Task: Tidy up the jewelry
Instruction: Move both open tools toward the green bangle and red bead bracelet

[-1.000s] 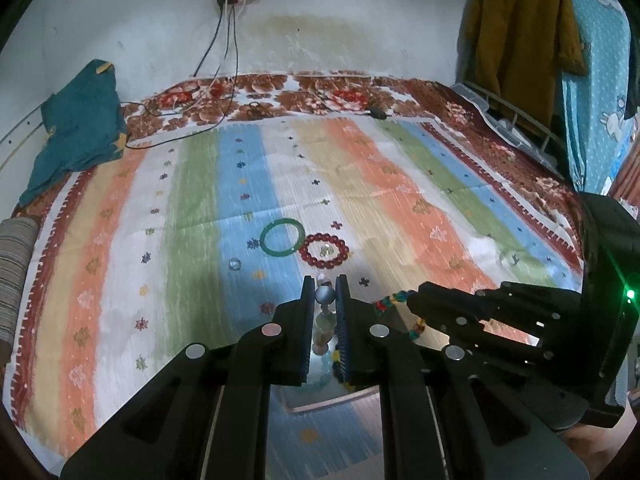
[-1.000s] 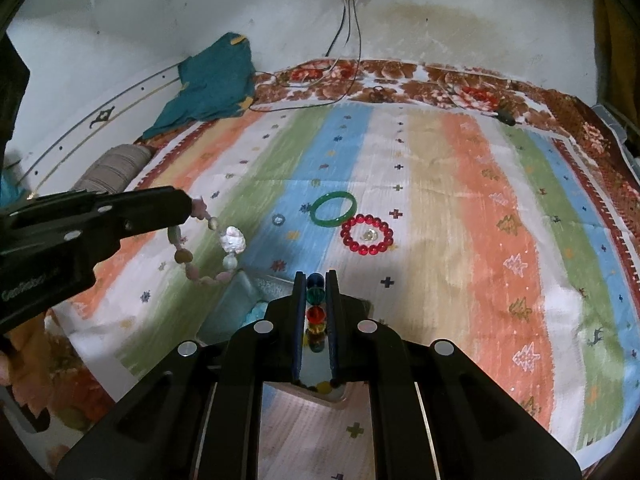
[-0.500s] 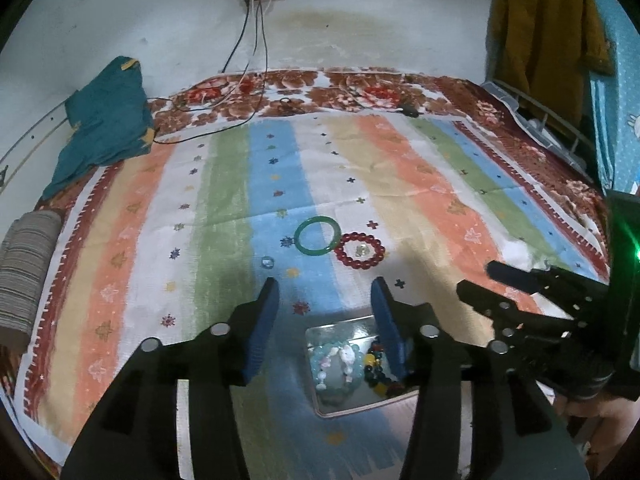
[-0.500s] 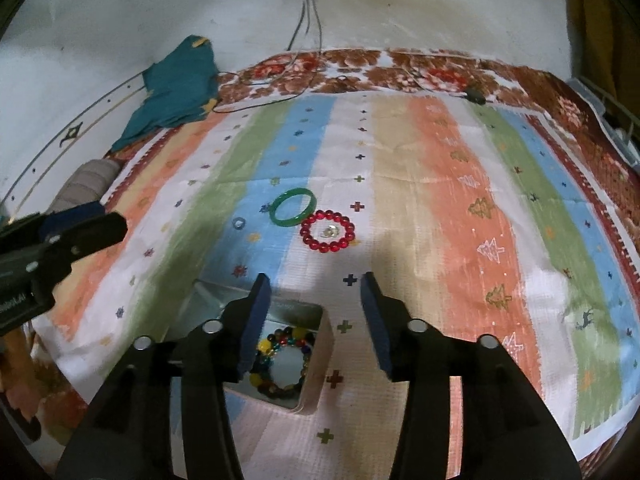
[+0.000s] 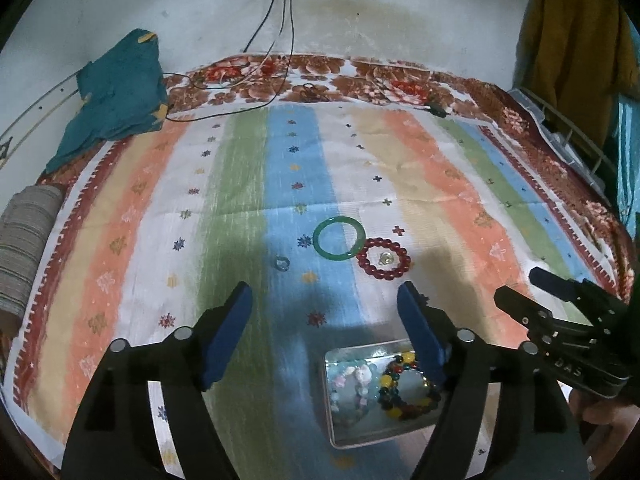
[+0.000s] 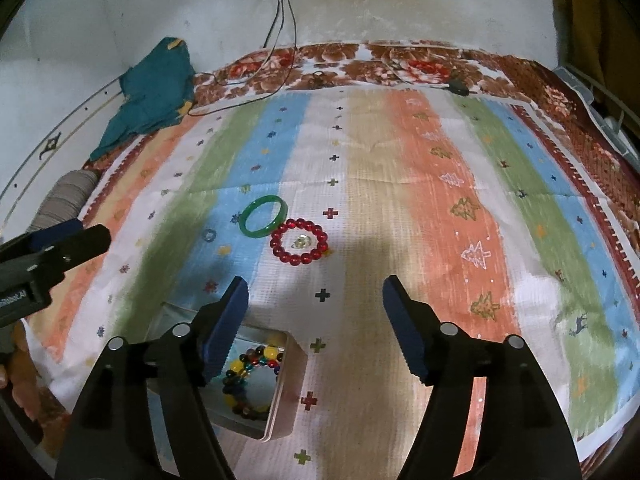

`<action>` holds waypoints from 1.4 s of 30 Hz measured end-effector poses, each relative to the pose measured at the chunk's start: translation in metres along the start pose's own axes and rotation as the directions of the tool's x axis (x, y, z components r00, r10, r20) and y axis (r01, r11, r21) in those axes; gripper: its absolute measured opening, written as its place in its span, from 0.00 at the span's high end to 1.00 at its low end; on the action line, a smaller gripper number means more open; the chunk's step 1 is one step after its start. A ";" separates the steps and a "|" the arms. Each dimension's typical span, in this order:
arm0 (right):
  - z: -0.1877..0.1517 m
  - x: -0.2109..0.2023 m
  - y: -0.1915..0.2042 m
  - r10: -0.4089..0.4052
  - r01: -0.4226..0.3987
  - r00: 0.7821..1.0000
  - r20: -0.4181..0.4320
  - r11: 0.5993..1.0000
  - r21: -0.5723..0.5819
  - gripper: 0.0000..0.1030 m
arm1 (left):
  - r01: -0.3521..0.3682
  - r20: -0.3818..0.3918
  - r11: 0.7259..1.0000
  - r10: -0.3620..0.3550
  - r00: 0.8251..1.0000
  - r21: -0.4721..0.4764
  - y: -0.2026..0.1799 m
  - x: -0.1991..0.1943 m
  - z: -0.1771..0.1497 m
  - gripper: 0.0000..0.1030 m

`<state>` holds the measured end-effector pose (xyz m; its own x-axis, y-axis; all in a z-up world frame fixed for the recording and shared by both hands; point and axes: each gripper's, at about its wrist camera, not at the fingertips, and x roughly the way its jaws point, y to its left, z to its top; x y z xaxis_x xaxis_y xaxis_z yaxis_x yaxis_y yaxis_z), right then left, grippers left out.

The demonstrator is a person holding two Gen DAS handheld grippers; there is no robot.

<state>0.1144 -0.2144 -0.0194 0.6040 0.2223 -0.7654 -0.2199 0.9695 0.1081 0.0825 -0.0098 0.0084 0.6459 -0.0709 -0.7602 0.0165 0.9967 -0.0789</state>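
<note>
Two black plastic grippers: left gripper (image 5: 324,314), right gripper (image 6: 315,306). Angular open-frame arms, round silver screw heads at pivots, ribbed blue pads (image 6: 226,330) lining each finger. Small white lettering on housing beside fingers.

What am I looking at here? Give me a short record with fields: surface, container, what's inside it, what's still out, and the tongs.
surface: striped cloth on a bed
container: metal tin
inside: multicoloured bead bracelet, pale bead bracelet
still out: green bangle, red bead bracelet, small ring
left tongs: jaws opening, nothing between them
right tongs: jaws opening, nothing between them
</note>
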 end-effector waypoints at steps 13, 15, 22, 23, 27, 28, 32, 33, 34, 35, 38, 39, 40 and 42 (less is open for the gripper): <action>0.012 0.024 -0.005 -0.085 0.085 0.996 -0.010 0.995 -0.051 0.26 | -0.042 -0.007 0.999 0.042 0.999 0.011 0.009 0.029 0.017 0.17; 0.015 0.027 -0.005 -0.099 0.098 0.995 -0.004 0.993 -0.061 0.26 | -0.047 -0.012 0.999 0.048 0.999 0.022 0.008 0.036 0.020 0.17; 0.019 0.042 -0.008 -0.094 0.092 0.995 -0.028 0.994 -0.058 0.26 | -0.060 -0.035 0.997 0.062 0.998 0.051 0.004 0.053 0.023 0.17; 0.020 0.044 -0.007 -0.094 0.092 0.995 -0.032 0.994 -0.061 0.26 | -0.061 -0.035 0.997 0.063 0.997 0.056 0.004 0.055 0.024 0.17; 0.023 0.051 -0.007 -0.090 0.087 0.995 -0.039 0.994 -0.064 0.26 | -0.064 -0.042 0.996 0.067 0.997 0.058 0.002 0.064 0.027 0.17; 0.024 0.053 -0.008 -0.082 0.079 0.996 -0.041 0.995 -0.061 0.26 | -0.066 -0.046 0.996 0.069 0.997 0.062 0.002 0.066 0.028 0.17; 0.025 0.058 -0.008 -0.080 0.077 0.996 -0.040 0.995 -0.071 0.24 | -0.081 -0.064 0.993 0.086 0.994 0.080 0.002 0.078 0.030 0.17; 0.025 0.059 -0.007 -0.078 0.075 0.996 -0.042 0.995 -0.070 0.24 | -0.080 -0.069 0.994 0.086 0.994 0.080 0.003 0.082 0.031 0.17; 0.026 0.062 -0.007 -0.075 0.072 0.996 -0.049 0.995 -0.069 0.24 | -0.080 -0.073 0.994 0.086 0.994 0.080 0.003 0.084 0.031 0.17; 0.027 0.065 -0.008 -0.073 0.069 0.996 -0.056 0.995 -0.066 0.24 | -0.077 -0.080 0.994 0.083 0.993 0.078 0.003 0.087 0.032 0.17; 0.028 0.071 -0.010 -0.066 0.062 0.995 -0.073 0.997 -0.052 0.24 | -0.067 -0.099 0.995 0.075 0.992 0.078 0.003 0.096 0.033 0.17; 0.029 0.074 -0.012 -0.064 0.060 0.995 -0.079 0.997 -0.047 0.24 | -0.070 -0.102 0.994 0.078 0.992 0.081 0.002 0.098 0.033 0.17; 0.029 0.076 -0.013 -0.061 0.058 0.994 -0.085 0.997 -0.041 0.24 | -0.073 -0.104 0.994 0.082 0.991 0.087 0.001 0.101 0.034 0.17; 0.031 0.081 -0.015 -0.057 0.054 0.994 -0.095 0.998 -0.031 0.24 | -0.070 -0.111 0.993 0.081 0.991 0.092 0.001 0.105 0.034 0.17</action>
<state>0.1903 -0.2078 -0.0636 0.5400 0.1559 -0.8271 -0.2106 0.9765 0.0466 0.1769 -0.0153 -0.0496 0.5565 0.0059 -0.8308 0.0414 0.9985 0.0348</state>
